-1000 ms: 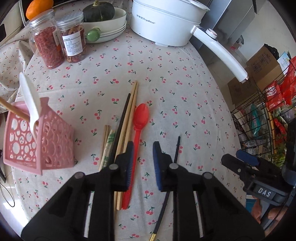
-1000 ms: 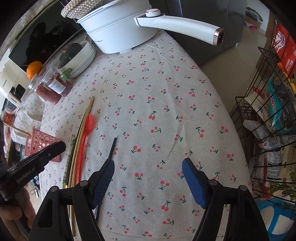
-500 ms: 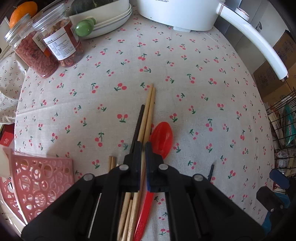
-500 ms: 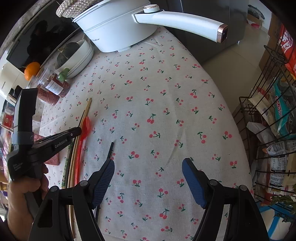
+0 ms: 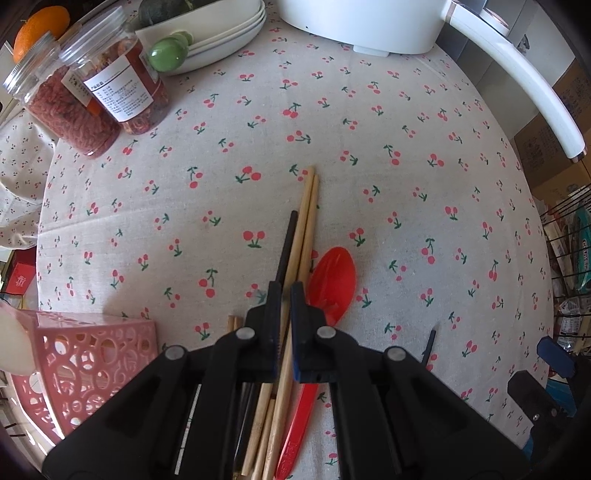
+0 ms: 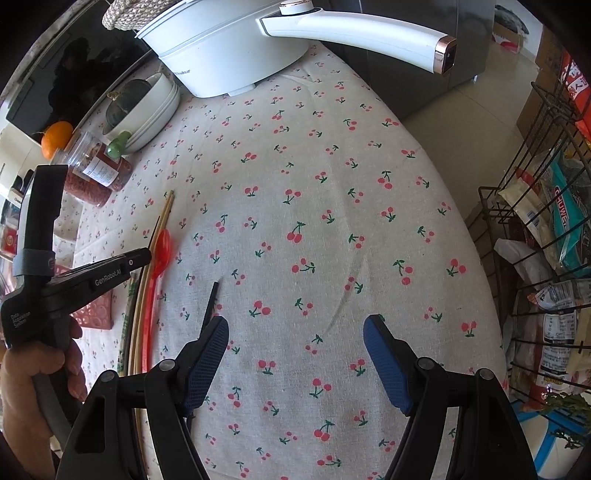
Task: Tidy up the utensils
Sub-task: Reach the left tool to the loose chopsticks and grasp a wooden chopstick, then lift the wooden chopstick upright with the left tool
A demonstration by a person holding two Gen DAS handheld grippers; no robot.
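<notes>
Wooden chopsticks (image 5: 308, 199), a black chopstick (image 5: 289, 240) and a red spoon (image 5: 334, 280) lie side by side on the cherry-print tablecloth (image 5: 369, 177). My left gripper (image 5: 283, 295) points down over them, shut on one wooden chopstick that runs between its pads. A pink perforated basket (image 5: 85, 354) stands to the lower left with a white utensil in it. A second black chopstick (image 6: 211, 299) lies apart, just beyond the left finger of my right gripper (image 6: 295, 343), which hangs open over bare cloth. The right wrist view also shows the left gripper (image 6: 146, 256) and the hand (image 6: 22, 380) holding it.
Two clear jars (image 5: 74, 96) of dried food, stacked white bowls (image 5: 221, 33) and a white pot (image 5: 362, 22) with a long handle (image 5: 517, 74) stand at the far side. A wire rack (image 6: 535, 221) of packets stands off the table's right edge.
The left gripper came forward and down over the chopstick bundle and closed from slightly open to shut on a wooden chopstick. The right gripper stayed still and open.
</notes>
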